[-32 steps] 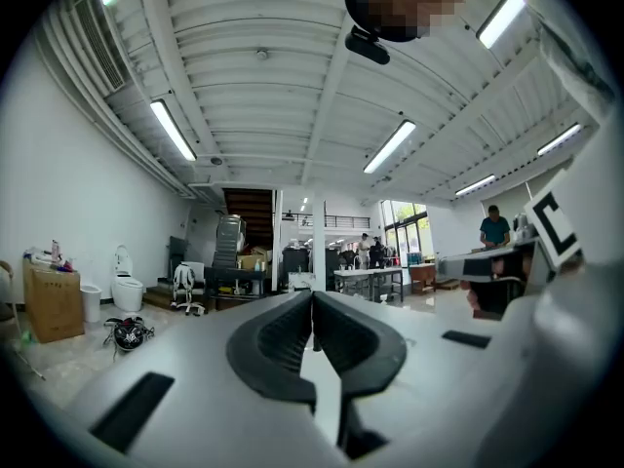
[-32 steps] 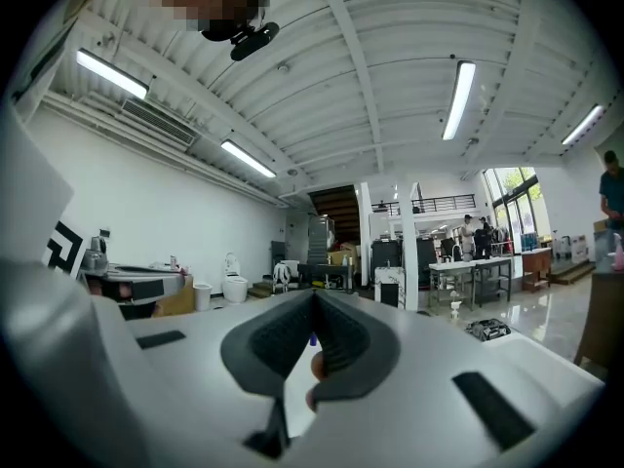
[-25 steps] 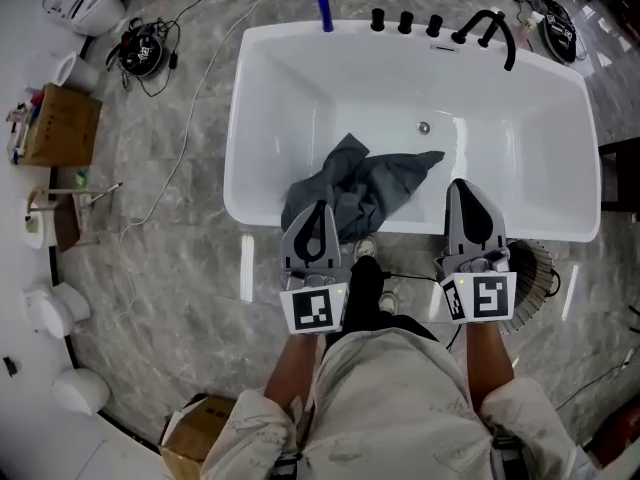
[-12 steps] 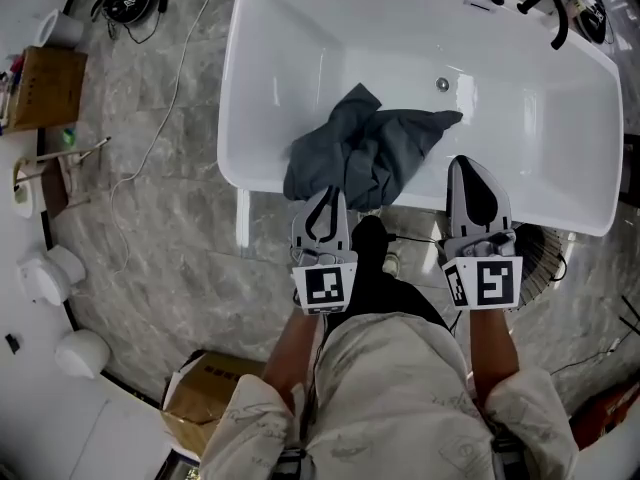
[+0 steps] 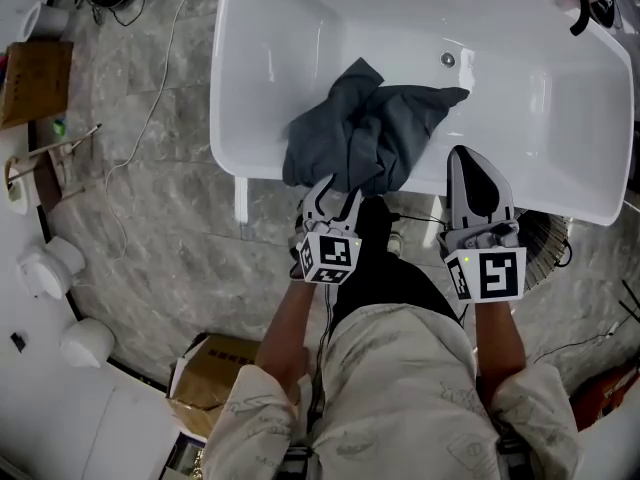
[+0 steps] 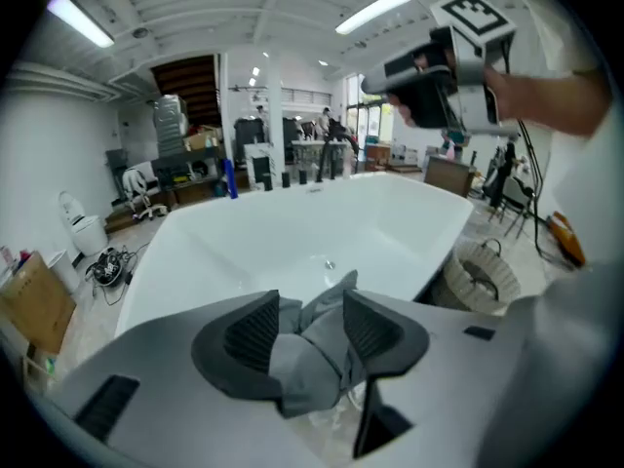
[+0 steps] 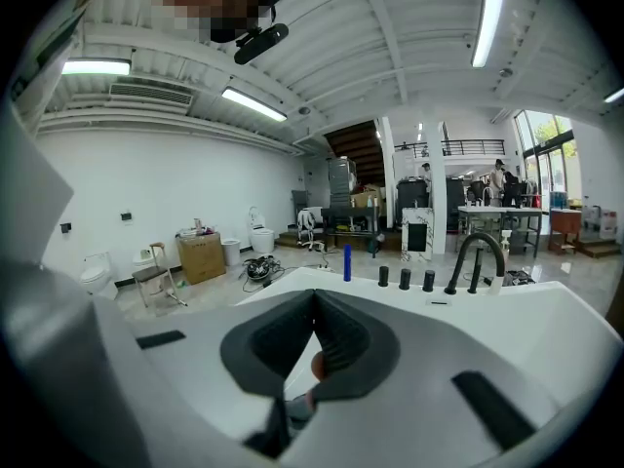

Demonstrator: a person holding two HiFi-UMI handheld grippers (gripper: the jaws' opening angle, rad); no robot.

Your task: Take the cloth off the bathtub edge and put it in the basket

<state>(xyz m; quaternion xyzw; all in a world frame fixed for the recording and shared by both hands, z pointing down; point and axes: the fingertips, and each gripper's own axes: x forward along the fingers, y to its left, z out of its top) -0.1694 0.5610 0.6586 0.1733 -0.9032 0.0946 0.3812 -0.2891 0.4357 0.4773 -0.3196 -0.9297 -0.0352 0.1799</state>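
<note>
We are just opening our left claw [image 6: 304, 328] around the grey cloth [image 5: 370, 133] on the bathtub edge [image 5: 228, 163], right claw [image 7: 312, 305] clenched empty.

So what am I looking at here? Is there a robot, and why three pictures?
There is no robot. A person stands at a white bathtub holding a two-jaw pincer in each hand. The head view comes from a camera on the person's head, looking down. The other two come from cameras riding on the pincers, each looking along its own jaws. A grey cloth is draped over the tub's near edge, and a basket stands beside the tub on the right. The left hand-held gripper has just been opening its jaws; the cloth shows between them but is not pinched yet. The right hand-held gripper is shut and holds nothing.
</note>
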